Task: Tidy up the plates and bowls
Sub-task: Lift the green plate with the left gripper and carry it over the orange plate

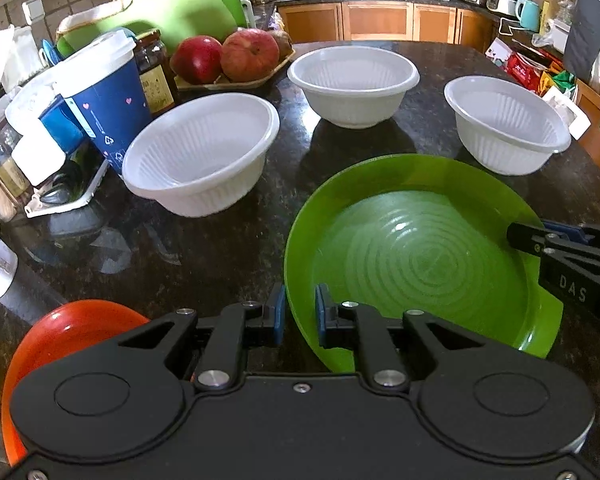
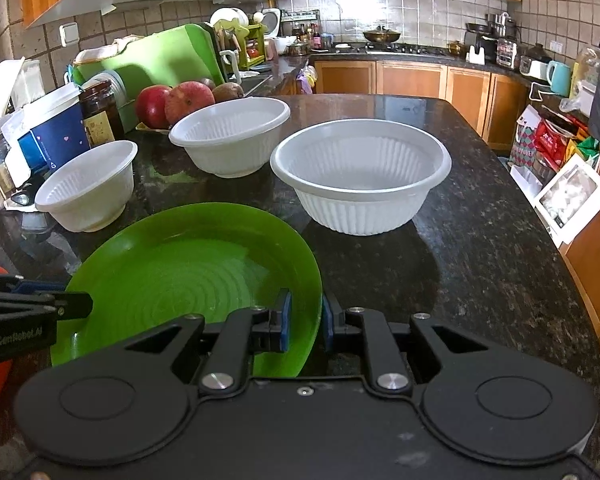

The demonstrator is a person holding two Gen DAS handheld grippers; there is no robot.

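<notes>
On a dark speckled stone counter (image 2: 480, 248), a green plate (image 1: 420, 256) is gripped from two sides at once. The left gripper (image 1: 300, 314) is set over the plate's near left rim, one blue-padded finger outside and one inside, the narrow gap filled by the rim. The right gripper (image 2: 305, 318) is set the same way over the plate's right rim, its blue pads closed on the edge. In the left wrist view the right gripper's tip is seen reaching onto the plate's far right edge; in the right wrist view the left gripper's tip is seen at the plate's left edge.

Beyond the plate, ahead of both claws, three white ribbed bowls are spread apart on the counter. The left bowl (image 1: 200, 152) is seen ahead and to the left of the left claw, the middle bowl (image 1: 354, 84) farther ahead, and the right bowl (image 2: 360, 176) directly ahead of the right claw, just past the plate.

Beneath and to the left of the left claw, part of an orange plate (image 1: 60, 344) is visible. Farther left, a blue paper cup (image 1: 108, 96), a dark jar (image 1: 154, 72) and a tray of red fruit (image 1: 228, 56) are clustered.
</notes>
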